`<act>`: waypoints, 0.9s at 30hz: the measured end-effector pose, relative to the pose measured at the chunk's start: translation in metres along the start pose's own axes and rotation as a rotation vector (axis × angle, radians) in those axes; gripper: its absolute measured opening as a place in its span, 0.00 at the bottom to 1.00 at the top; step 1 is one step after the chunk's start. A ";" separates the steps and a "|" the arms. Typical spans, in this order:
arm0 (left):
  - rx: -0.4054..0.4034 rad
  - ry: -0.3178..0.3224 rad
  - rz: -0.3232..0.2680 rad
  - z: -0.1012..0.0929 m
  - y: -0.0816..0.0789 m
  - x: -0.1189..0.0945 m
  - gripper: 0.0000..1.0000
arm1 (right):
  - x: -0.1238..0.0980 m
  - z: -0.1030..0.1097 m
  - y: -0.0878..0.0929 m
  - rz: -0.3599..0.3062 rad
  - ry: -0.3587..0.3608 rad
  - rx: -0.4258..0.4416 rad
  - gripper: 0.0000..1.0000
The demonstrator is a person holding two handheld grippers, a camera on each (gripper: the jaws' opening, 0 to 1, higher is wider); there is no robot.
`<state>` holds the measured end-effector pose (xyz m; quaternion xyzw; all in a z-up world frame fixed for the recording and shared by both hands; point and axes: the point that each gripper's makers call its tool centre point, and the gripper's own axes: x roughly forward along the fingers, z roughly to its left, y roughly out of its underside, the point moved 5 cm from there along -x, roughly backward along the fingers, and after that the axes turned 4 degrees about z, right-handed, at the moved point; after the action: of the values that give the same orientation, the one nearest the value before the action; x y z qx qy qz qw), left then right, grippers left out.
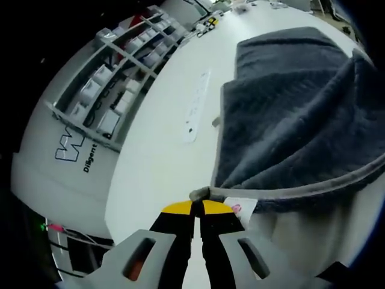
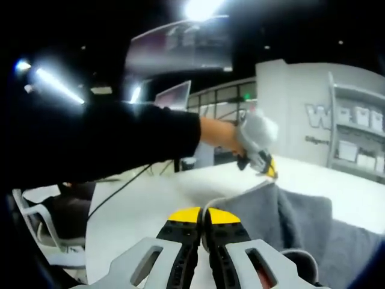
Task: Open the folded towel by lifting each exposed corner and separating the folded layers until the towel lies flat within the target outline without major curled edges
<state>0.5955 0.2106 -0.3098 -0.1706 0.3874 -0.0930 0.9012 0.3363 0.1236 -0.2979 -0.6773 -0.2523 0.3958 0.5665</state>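
Left hand-held gripper point(image 1: 197, 208): jaws closed, pinching the hemmed corner of the grey towel point(image 1: 301, 114), small label tag just at 3 o'clock of the tips. Right hand-held gripper point(image 2: 203, 218): jaws together on the towel's pale edge, which runs from the tips up toward 1 o'clock.

In the right gripper view the left gripper shows at about 1 o'clock, held in a hand with a dark sleeve, the towel corner hanging from it.

Towel location: top layer raised off the white tabletop point(image 1: 162, 156), sloping from the two held points down to the rest of the cloth, which lies at 1–2 o'clock in the left gripper view. A fold line is visible there, so it looks partly folded.

Step, my read: mid-unfold, one layer lifted by two corners. Next move calls for carrying both corners apart and outward with the edge taut, then lowering flat. No target outline visible, can't judge alignment. Risk: hem curling under on release.
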 end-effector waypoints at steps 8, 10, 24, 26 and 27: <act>-0.004 -0.005 0.021 -0.003 0.015 -0.008 0.03 | 0.010 0.016 -0.005 0.004 -0.024 -0.027 0.00; -0.003 -0.006 0.025 -0.002 0.019 -0.009 0.03 | 0.012 0.019 -0.007 0.002 -0.028 -0.033 0.00; 0.056 -0.024 0.083 0.007 0.040 -0.017 0.03 | 0.034 0.034 -0.010 0.023 -0.071 -0.082 0.00; 0.058 -0.029 0.092 0.009 0.044 -0.020 0.03 | 0.039 0.036 -0.013 0.021 -0.076 -0.088 0.00; 0.060 -0.035 0.099 0.011 0.046 -0.021 0.03 | 0.037 0.035 -0.015 0.020 -0.079 -0.091 0.00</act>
<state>0.5907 0.2618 -0.3067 -0.1256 0.3765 -0.0569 0.9161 0.3295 0.1764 -0.2948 -0.6888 -0.2854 0.4159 0.5207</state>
